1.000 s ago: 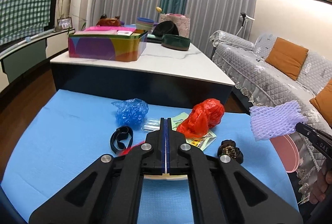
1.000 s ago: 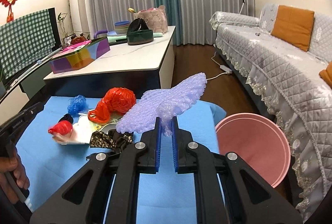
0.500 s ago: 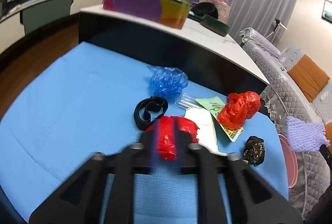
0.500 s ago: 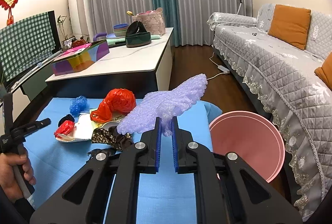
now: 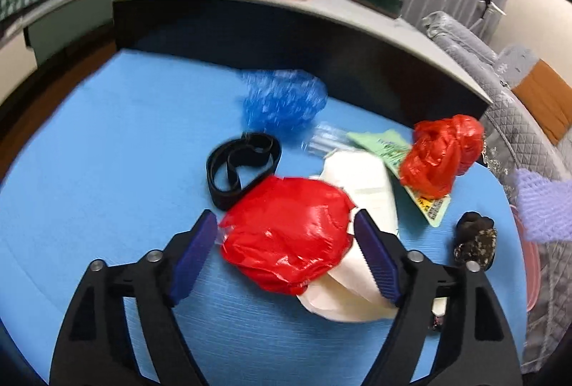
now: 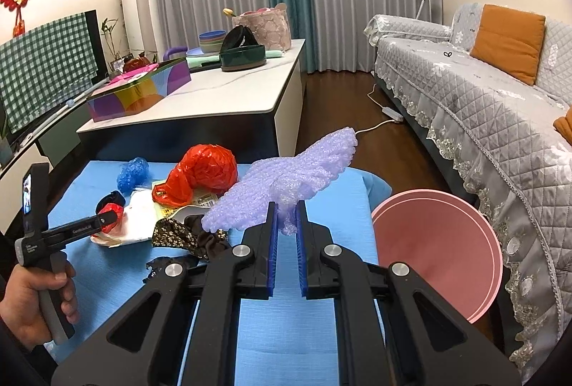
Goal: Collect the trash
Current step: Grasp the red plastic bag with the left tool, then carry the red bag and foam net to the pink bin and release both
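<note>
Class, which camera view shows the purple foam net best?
The right wrist view: the purple foam net fills the centre, whole and sharp, pinched in the right hand-held gripper. The left wrist view catches only a blurred part of it at the right edge.

Crumpled bag (image 5: 286,232) on mat (image 5: 107,171), strap loop (image 5: 243,164) just behind.

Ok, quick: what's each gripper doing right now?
Left gripper: open, jaws on either side of the crumpled red plastic bag, not yet closed.
Right gripper: shut on the purple foam net sleeve.
</note>
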The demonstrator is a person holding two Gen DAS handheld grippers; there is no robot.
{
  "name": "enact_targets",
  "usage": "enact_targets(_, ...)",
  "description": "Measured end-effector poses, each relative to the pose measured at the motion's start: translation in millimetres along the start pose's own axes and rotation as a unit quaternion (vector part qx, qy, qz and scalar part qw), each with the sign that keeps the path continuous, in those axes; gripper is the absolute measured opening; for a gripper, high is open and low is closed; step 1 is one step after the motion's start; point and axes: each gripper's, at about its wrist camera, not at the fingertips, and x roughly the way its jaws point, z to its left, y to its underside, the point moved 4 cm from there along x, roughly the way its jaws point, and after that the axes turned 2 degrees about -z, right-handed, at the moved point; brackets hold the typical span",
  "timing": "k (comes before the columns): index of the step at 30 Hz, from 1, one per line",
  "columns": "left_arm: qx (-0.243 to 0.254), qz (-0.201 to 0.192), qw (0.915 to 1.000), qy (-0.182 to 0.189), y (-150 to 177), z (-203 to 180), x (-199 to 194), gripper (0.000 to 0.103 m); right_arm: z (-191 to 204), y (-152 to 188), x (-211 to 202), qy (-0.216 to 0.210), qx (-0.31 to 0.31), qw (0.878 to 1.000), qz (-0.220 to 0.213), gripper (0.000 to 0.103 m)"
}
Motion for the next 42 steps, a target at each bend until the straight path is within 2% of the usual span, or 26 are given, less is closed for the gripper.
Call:
enact_targets(2,-0.013,-0.002,0.9999,0.004,0,3,2,0.078,0,1,1,0.001,0.000,1.000,0.001,0.010)
enact_targets(6,-0.006,-0.015,0.9998,0.010,-2,0,-3,0.073,-1,2,1,0.002,0.000,1.000,0.004,0.010)
enact_targets(11,0.031,-0.051,0.9982,-0.002,-7,-11,-21,0.072,0,1,-1,0.002,-0.002,1.000,0.001,0.010)
enact_targets(19,0.059,-0.090,0.9942,0.000,-12,-20,-50,0.072,8,0,-15,0.016,-0.029,0.999,-0.011,0.010)
enact_targets(27,0.081,-0.118,0.9895,0.019,-11,-33,-76,0.072,13,-1,-34,0.036,-0.059,0.997,-0.026,0.010)
enact_targets(35,0.107,-0.135,0.9843,0.039,-5,-55,-95,0.072,8,-8,-52,0.044,-0.057,0.997,-0.036,0.010)
enact_targets(42,0.122,-0.148,0.9792,0.066,-4,-77,-111,0.072,-6,-27,-71,0.061,-0.053,0.996,-0.044,0.010)
